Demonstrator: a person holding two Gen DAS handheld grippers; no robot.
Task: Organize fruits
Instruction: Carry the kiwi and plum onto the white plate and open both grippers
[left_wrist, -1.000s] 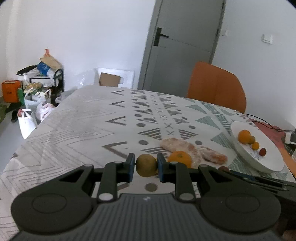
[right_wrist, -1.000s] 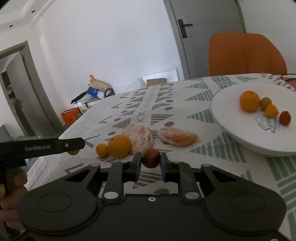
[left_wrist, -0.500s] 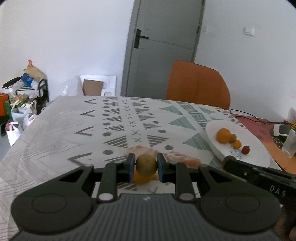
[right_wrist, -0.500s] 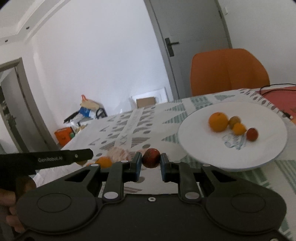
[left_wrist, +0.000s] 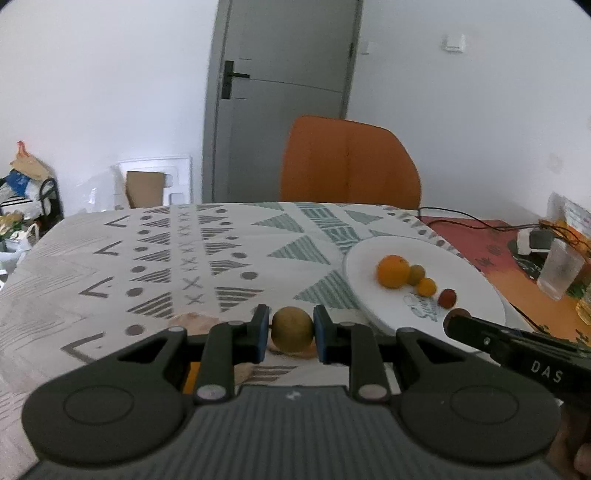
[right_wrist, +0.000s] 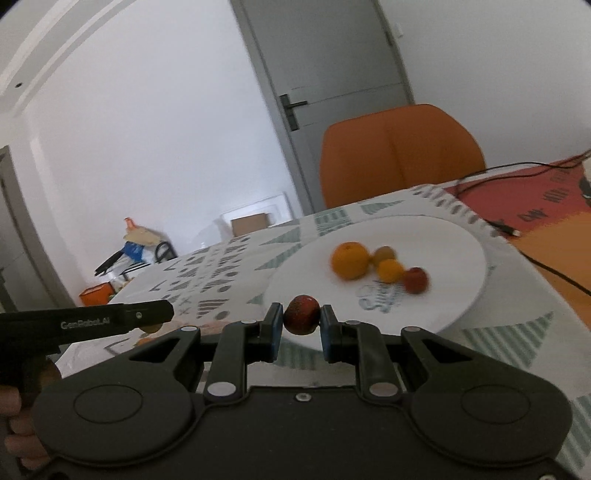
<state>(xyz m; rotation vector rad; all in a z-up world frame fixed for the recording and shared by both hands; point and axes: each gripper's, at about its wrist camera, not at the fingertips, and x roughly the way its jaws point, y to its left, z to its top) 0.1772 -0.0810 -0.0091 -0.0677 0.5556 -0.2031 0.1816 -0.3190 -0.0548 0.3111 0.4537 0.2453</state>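
The left gripper (left_wrist: 291, 334) is pinching a brownish-green fruit (left_wrist: 292, 329) between its blue pads, holding it above the table (left_wrist: 110, 295). The right gripper (right_wrist: 301, 325) is gripping a small red fruit (right_wrist: 301, 314) the same way, hanging just in front of the near rim of the plate (right_wrist: 461, 266).

The table is wearing a white cloth printed with grey and green triangles, dots, crosses and chevrons. On it the white plate is sitting to the right, carrying four fruits in a row: an orange (left_wrist: 393, 271), a brownish one (left_wrist: 417, 273) touching it, a smaller orange one (left_wrist: 426, 287) and a red one (left_wrist: 447, 297) nearest the rim. Peeled citrus pieces (left_wrist: 188, 321) are lying on the cloth just below the left gripper, mostly hidden by it.

Beyond the cloth's right edge, a red-and-orange mat (left_wrist: 491, 243) is showing, with black cables (right_wrist: 532, 258), a small white device (left_wrist: 532, 240) and a clear cup (left_wrist: 559, 271) standing on it.

An orange chair (left_wrist: 349, 162) is standing at the far side of the table, in front of a grey door (left_wrist: 280, 92) with a black handle. White walls are running all round. In the left corner, bags (left_wrist: 22, 173) are piling on a black rack, and a cardboard box (left_wrist: 146, 188) is leaning against a white panel.
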